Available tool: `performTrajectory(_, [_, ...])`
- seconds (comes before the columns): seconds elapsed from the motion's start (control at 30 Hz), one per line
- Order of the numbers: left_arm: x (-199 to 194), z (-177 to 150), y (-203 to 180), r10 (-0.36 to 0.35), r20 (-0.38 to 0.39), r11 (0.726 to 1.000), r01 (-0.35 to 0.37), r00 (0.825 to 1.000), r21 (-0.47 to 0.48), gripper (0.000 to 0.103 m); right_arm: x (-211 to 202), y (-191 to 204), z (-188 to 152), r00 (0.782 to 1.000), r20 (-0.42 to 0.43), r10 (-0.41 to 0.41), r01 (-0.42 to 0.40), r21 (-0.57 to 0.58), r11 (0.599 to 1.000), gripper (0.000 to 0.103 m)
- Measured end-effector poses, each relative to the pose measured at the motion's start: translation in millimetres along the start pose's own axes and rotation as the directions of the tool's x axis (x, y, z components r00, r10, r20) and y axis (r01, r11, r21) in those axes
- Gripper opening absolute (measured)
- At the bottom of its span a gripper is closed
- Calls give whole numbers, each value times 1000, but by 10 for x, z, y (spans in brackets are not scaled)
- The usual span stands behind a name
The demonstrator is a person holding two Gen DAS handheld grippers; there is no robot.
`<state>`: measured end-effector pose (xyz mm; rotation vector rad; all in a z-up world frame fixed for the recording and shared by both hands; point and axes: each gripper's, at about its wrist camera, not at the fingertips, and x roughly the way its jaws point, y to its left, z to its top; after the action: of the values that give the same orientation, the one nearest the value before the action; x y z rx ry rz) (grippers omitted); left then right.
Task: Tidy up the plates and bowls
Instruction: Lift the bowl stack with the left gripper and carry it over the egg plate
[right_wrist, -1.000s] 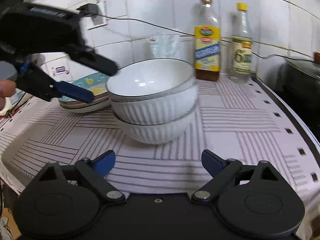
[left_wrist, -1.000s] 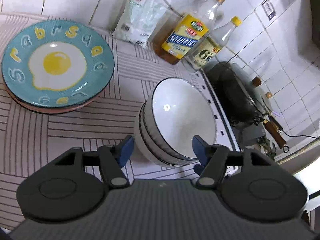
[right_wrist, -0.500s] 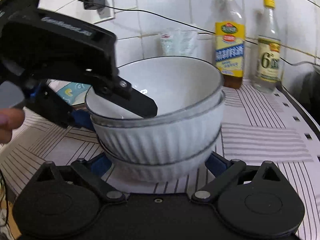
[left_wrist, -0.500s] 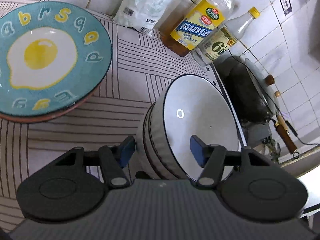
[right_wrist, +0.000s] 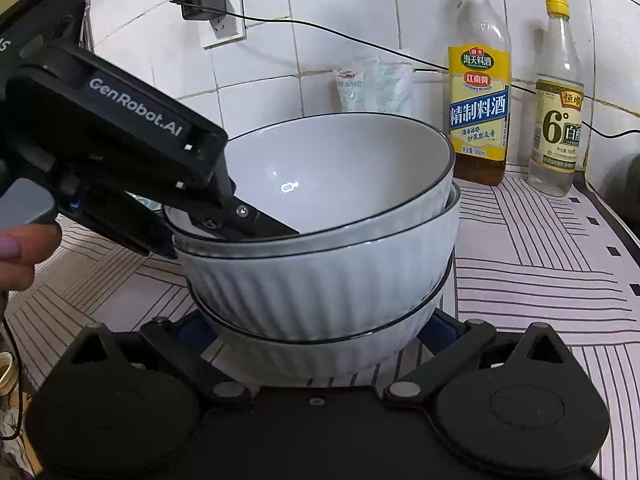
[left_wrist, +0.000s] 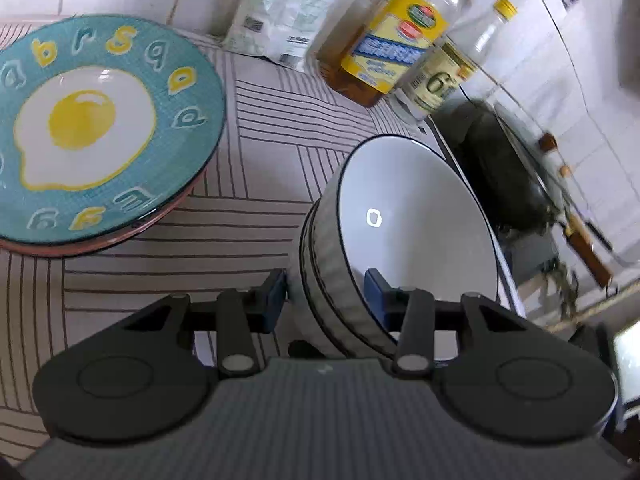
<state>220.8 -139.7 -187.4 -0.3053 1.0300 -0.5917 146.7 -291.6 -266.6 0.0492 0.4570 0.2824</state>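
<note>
While the left tongs (left_wrist: 326, 290) pinch the top bowl's (right_wrist: 332, 176) rim, the right tongs (right_wrist: 316, 330) stand apart, apparently flanking the bottom bowl (right_wrist: 320, 350).

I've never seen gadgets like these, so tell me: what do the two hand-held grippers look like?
Both are matte black plastic. The right gripper has round discs, silver pivot screws, angled arms and blue finger pads. The left gripper looks the same, with a ribbed grey body; the right view shows white "GenRobot.AI" lettering on it, and a bare hand.
</note>
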Motion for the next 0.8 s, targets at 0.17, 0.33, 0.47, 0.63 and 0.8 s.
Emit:
performTrajectory(0.17, [1, 11, -40, -1, -32, 1000, 2, 999, 29, 41, -48, 18, -25, 1000, -1, -3, 3, 16, 1000, 102])
performTrajectory(0.33, [-57, 31, -41, -16, -28, 1000, 17, 999, 25, 41, -95, 52, -15, 999, 25, -19, 19, 0, 1000, 102])
performTrajectory(0.47, [-174, 55, -78, -6, -23, 999, 7, 1000, 53, 41, -136, 84, 31, 999, 44, -15, 16, -12, 1000, 102])
performTrajectory(0.63, [-397, 178, -72, -6, -58, 999, 8, 998, 38, 41, -188, 194, 185, 998, 58, -7, 11, -58, 998, 102])
performTrajectory(0.8, [-723, 300, -52, 3, -32, 1000, -2, 999, 17, 41, -271, 325, 403, 996, 84, 17, -8, -102, 995, 102])
